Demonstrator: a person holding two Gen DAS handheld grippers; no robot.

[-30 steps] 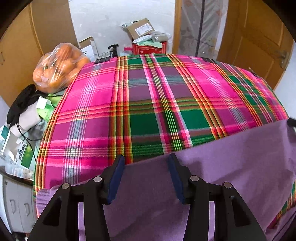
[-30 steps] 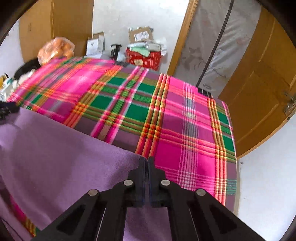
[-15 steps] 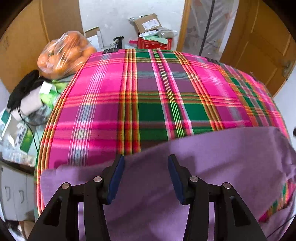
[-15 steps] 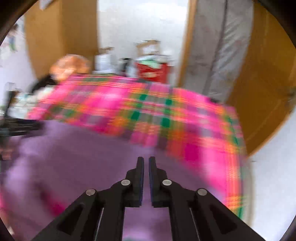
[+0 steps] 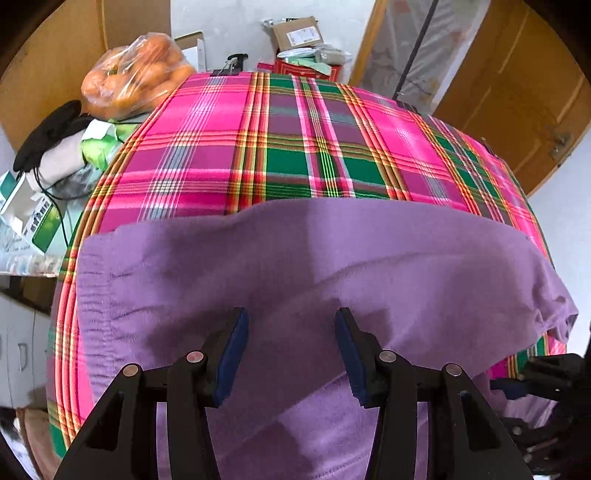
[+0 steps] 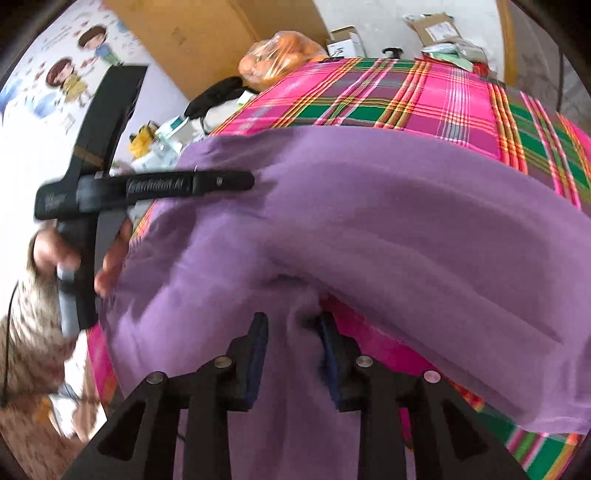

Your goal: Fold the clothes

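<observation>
A purple garment (image 5: 332,266) lies across the near half of the pink-and-green plaid tablecloth (image 5: 295,147). Its right end is bunched and hangs over the table's corner. My left gripper (image 5: 290,332) hovers open just above the garment, with nothing between its fingers. In the right wrist view the purple garment (image 6: 388,206) shows a thick rolled fold running across it. My right gripper (image 6: 293,332) is open, with a loose ridge of purple cloth lying between its pads. A hand holds the left gripper (image 6: 245,181) over the garment's left edge.
A bag of oranges (image 5: 136,74) sits at the table's far left corner. Boxes, a black cable and packets (image 5: 48,192) crowd the surface to the left. Cardboard boxes (image 5: 299,33) stand on the floor behind, and wooden doors (image 5: 517,103) to the right.
My right gripper was shut one second ago; it has swung left and low over the garment and opened. The purple cloth now reaches further across the table. My left gripper stays open.
</observation>
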